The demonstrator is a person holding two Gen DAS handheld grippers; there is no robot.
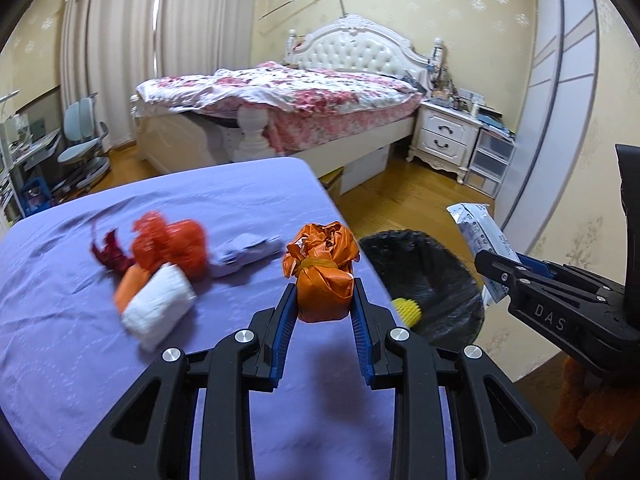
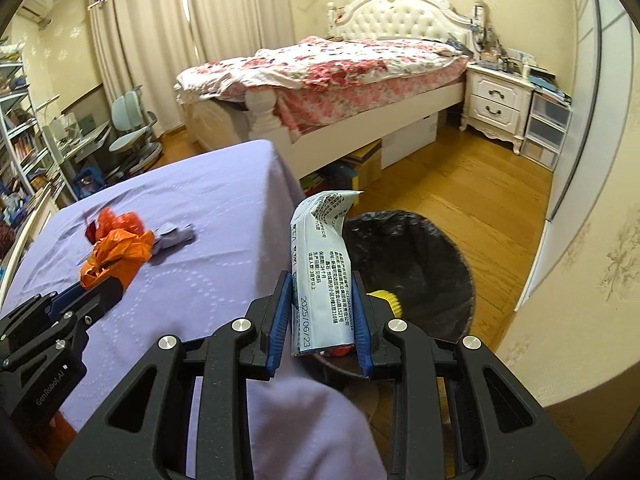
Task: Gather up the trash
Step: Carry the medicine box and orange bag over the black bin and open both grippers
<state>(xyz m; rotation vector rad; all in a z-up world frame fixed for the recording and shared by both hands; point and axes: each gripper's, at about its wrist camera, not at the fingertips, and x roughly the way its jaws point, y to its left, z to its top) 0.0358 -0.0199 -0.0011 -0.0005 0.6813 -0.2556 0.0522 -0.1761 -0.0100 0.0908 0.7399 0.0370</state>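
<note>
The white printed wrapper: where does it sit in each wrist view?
Left wrist: white printed wrapper at the right edge, gripped by the right claw.
Right wrist: centre, upright between the pads.
Shared landmark: the black-lined bin beside the purple table.

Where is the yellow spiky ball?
In both wrist views the yellow spiky ball lies inside the black-lined trash bin on the floor, just right of the purple table.

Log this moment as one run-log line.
left gripper: shut on orange bundle | right gripper: shut on white wrapper | bin: beside table
</note>
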